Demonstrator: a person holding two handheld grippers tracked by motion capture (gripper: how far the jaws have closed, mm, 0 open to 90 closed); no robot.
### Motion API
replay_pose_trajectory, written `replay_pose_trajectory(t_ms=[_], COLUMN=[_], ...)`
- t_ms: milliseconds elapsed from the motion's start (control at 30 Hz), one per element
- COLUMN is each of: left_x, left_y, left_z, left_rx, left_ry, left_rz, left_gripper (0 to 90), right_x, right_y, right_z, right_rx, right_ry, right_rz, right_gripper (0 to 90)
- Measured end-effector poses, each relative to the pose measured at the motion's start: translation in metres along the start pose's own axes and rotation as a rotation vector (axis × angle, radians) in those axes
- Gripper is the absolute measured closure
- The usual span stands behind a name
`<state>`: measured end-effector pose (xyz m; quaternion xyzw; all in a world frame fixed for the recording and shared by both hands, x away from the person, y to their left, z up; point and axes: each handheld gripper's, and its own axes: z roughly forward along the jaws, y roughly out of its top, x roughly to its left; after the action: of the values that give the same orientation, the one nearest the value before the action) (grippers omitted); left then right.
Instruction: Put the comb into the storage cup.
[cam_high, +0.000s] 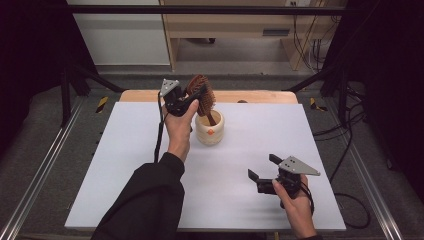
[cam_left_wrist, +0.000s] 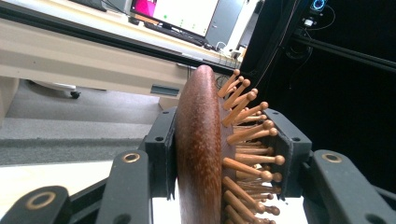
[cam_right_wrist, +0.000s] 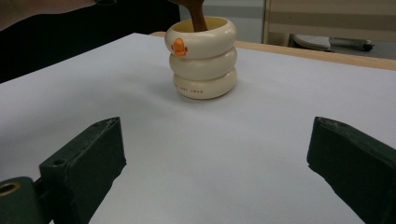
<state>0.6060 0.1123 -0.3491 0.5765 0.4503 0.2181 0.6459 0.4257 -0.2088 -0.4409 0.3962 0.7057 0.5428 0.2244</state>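
Brush (cam_high: 201, 95) head is clamped in the left gripper (cam_high: 186, 101), handle down inside the cup (cam_high: 209, 129) near the table's (cam_high: 125, 165) far edge. Right gripper (cam_high: 263, 169) gapes empty, well apart from the cup across bare table.

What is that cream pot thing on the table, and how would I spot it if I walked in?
Look at the white table, toward its far edge near the middle. There stands a cream holder shaped like three stacked rings, with a small orange mark on its top ring. A brown wooden hairbrush pokes handle-down into it, gripped at the head by the left tool.
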Motion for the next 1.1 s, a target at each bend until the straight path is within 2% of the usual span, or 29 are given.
replay_pose_trajectory(t_ms=[1100], left_x=[0.0001], left_y=[-0.0099], left_z=[0.0036], left_rx=[0.020], left_ry=[-0.004], left_rz=[-0.019], left_gripper=[51.1], right_x=[-0.0004], right_y=[0.0001], right_z=[-0.0001], right_rx=[0.003], right_ry=[0.004], right_rz=[0.002], right_gripper=[4.5])
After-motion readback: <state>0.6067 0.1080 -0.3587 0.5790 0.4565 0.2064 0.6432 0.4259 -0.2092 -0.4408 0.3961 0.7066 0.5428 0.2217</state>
